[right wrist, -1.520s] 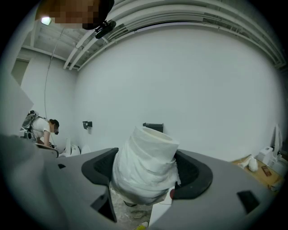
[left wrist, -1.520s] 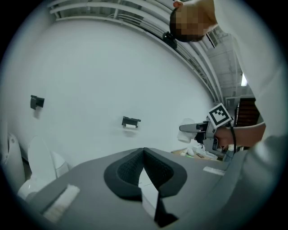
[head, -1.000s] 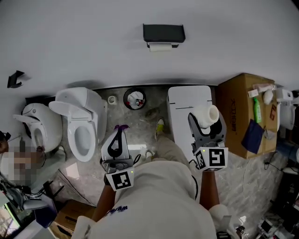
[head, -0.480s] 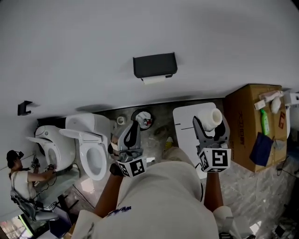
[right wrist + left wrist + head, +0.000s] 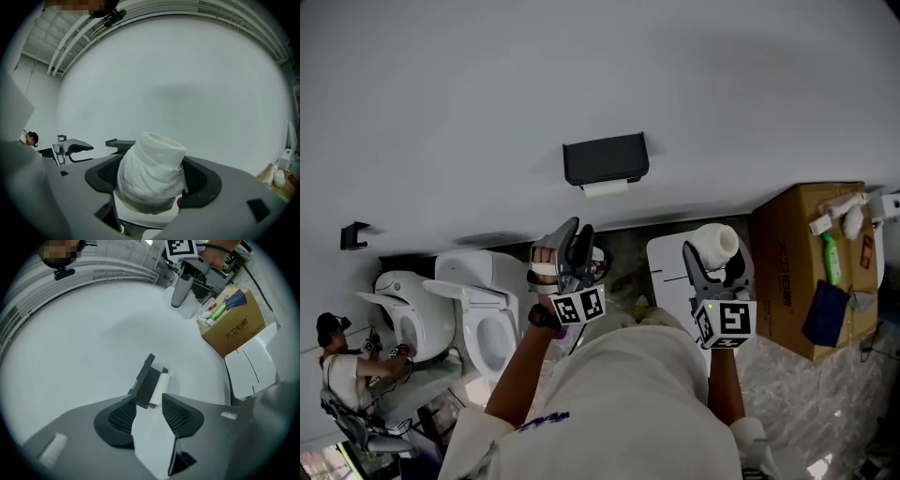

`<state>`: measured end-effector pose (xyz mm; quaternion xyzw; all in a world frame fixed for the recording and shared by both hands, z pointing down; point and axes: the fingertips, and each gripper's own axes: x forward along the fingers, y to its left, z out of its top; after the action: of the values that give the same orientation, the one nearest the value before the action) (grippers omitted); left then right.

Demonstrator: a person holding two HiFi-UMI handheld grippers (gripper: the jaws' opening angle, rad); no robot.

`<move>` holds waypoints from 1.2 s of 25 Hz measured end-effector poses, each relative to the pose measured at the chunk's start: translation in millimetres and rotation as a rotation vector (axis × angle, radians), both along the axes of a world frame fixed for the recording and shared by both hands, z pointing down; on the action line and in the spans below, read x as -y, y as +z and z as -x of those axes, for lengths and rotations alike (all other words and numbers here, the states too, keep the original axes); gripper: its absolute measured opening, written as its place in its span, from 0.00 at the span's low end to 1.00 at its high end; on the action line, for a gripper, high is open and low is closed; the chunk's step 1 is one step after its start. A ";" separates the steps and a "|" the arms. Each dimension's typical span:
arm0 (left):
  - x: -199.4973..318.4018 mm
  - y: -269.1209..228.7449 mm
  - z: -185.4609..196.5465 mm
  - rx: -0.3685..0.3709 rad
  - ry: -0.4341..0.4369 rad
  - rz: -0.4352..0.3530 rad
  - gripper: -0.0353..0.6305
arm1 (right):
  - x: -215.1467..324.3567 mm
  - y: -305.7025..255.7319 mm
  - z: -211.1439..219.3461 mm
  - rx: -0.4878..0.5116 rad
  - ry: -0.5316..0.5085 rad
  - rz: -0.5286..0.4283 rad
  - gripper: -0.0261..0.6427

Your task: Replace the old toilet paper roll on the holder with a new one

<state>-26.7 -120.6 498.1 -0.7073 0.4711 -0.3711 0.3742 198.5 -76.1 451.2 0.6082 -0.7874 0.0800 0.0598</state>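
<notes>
My left gripper (image 5: 576, 234) is pointing at the wall with its jaws opening and nothing between them; it is carrying nothing. The black holder (image 5: 606, 157) is sitting on the wall ahead of it and slightly toward my right, well apart from the tips. The old roll (image 5: 605, 187) is hanging just under the holder's dark body. In the left gripper view that roll is lining up almost dead centre in the gap between the two jaws. Its long axis is running along the wall. In that view the axis is appearing steeply tilted, nearly in line with the gap, so I am judging that the jaws would close across its width rather than end to end. The roll is showing small there, and I cannot tell how much paper is left on it. My right gripper (image 5: 714, 253) is clamping the new roll (image 5: 715, 242) across its sides, open core facing the wall. It is standing off to the right of the holder, farther from it than the left. The left gripper is therefore the one placed to take the old roll.
</notes>
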 end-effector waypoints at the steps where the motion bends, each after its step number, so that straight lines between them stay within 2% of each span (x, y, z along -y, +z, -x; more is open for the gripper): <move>1: 4.7 3.0 -1.0 0.000 -0.002 0.012 0.32 | 1.2 0.3 -0.2 -0.001 0.000 0.001 0.59; 4: 19.0 8.7 -5.0 0.015 -0.002 0.030 0.35 | 8.2 0.0 -1.0 -0.014 -0.007 -0.001 0.59; 9: 32.3 13.6 -13.6 0.130 0.032 0.014 0.37 | 14.6 2.4 -3.1 -0.011 -0.013 0.007 0.59; 15: 54.6 46.3 -27.5 0.235 0.034 0.086 0.43 | 16.3 10.2 -17.3 -0.009 0.007 0.033 0.59; 18: 62.5 50.9 -31.3 0.249 0.020 0.104 0.49 | 9.8 17.0 -22.9 -0.013 0.011 0.060 0.59; 21: 71.9 55.1 -35.9 0.285 0.024 0.091 0.50 | 10.1 26.4 -26.5 -0.019 0.009 0.086 0.59; 23: 79.6 57.1 -38.7 0.310 0.010 0.073 0.50 | 12.6 29.5 -26.9 -0.024 -0.002 0.099 0.59; 26: 92.7 54.3 -38.3 0.307 -0.031 0.044 0.46 | 15.7 31.3 -19.6 -0.023 -0.026 0.102 0.59; 30: 98.3 54.9 -41.8 0.321 -0.025 0.025 0.43 | 16.9 34.6 -10.6 -0.015 -0.044 0.105 0.59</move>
<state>15.1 -218.9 553.0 -0.6376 0.4095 -0.4898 0.4311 209.1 -93.0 485.8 0.5874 -0.7949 0.1154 0.0992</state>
